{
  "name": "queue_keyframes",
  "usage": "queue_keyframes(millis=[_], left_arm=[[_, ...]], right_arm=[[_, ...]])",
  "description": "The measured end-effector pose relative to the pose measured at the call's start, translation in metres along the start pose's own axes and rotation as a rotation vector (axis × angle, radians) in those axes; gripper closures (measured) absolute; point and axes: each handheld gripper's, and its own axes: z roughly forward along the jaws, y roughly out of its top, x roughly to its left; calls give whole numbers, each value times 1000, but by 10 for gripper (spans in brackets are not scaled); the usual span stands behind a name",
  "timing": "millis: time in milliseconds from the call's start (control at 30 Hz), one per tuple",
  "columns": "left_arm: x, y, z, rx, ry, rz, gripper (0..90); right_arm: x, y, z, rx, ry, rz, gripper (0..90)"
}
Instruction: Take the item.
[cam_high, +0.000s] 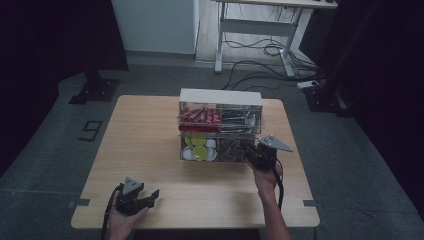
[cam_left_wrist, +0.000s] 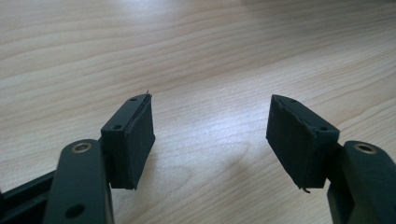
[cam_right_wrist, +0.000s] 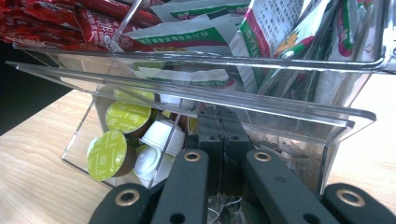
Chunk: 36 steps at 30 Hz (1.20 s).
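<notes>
A clear two-tier organizer (cam_high: 220, 96) stands at the back middle of the wooden table (cam_high: 145, 150). Its upper tier holds red sachets (cam_high: 199, 119) and green-and-white sachets (cam_right_wrist: 275, 32). Below, at the left, sit several capsules (cam_right_wrist: 108, 154) with green or white lids. My right gripper (cam_high: 249, 153) reaches into the lower right compartment among brownish packets (cam_high: 231, 150). In the right gripper view the right gripper (cam_right_wrist: 223, 126) is shut, pads together under the clear shelf (cam_right_wrist: 233, 100), with nothing visible between them. My left gripper (cam_high: 152, 197) rests open near the front left edge, and in its own view (cam_left_wrist: 210, 135) only bare wood lies between its jaws.
Bare tabletop (cam_left_wrist: 187, 46) stretches left of and in front of the organizer. Behind the table, on the floor, stand a white desk frame (cam_high: 220, 45) and loose cables (cam_high: 260, 60). Dark stands (cam_high: 95, 85) flank the table at the back.
</notes>
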Motion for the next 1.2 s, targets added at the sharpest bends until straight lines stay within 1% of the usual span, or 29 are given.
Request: queue_keyframes(millis=[167, 300, 400, 433, 567, 667, 733, 900, 1067, 1200], left_arm=[[-8, 6, 1, -8, -6, 16, 322], [-14, 15, -1, -36, -13, 27, 325], [-16, 22, -2, -65, -17, 16, 328], [-16, 24, -2, -68, -20, 13, 328], [-22, 32, 1, -62, -39, 24, 326], [-26, 36, 3, -57, -45, 43, 325], [-29, 39, 4, -54, -50, 46, 325], [-34, 46, 8, -54, -52, 54, 324], [-39, 52, 10, -61, -42, 56, 329], [-42, 57, 12, -60, -43, 66, 332]], right_arm=[[-1, 0, -1, -1, 3, -7, 889], [-2, 1, -2, 3, 2, -16, 889], [-3, 2, -3, 5, 0, -21, 890], [-4, 2, -3, 7, -2, -24, 890], [-5, 3, -4, 12, -6, -28, 890], [-5, 3, -4, 12, -8, -27, 890], [-5, 3, -4, 14, -10, -29, 890], [-6, 3, -4, 18, -14, -28, 890], [-6, 3, -3, 22, -15, -26, 890], [-6, 3, -3, 22, -18, -28, 890]])
